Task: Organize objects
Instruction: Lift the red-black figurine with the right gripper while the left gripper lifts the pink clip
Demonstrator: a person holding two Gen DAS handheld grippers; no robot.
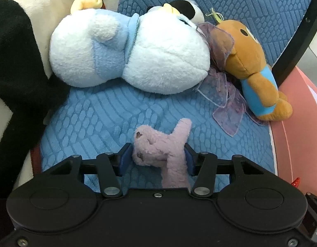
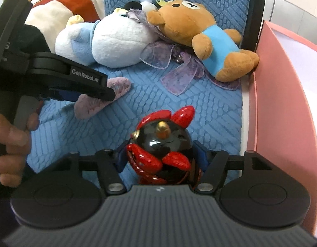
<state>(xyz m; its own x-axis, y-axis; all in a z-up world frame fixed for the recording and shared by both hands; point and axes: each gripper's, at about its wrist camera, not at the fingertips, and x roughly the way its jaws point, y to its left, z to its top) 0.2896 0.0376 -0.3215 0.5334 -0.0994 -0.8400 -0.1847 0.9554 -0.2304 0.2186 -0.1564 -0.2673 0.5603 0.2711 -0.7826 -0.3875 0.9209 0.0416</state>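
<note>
A small pink plush (image 1: pixel 158 150) lies on the blue textured cushion (image 1: pixel 96 123), and my left gripper (image 1: pixel 157 158) is shut on it, blue pads pressing both its sides. From the right wrist view, that left gripper (image 2: pixel 104 94) comes in from the left over the same pink plush (image 2: pixel 90 105). My right gripper (image 2: pixel 161 156) is shut on a glossy black and red figurine (image 2: pixel 160 142) with a gold beak, held just above the cushion (image 2: pixel 209 113). A person's hand (image 2: pixel 12 144) grips the left handle.
A white and blue plush (image 1: pixel 137 51) and a brown bear in a blue shirt (image 1: pixel 247 61) lie at the cushion's back, with a sheer purple ribbon (image 1: pixel 226 107) between them. A large black and cream plush (image 1: pixel 14 61) fills the left. A pink wall (image 2: pixel 282 103) borders the right.
</note>
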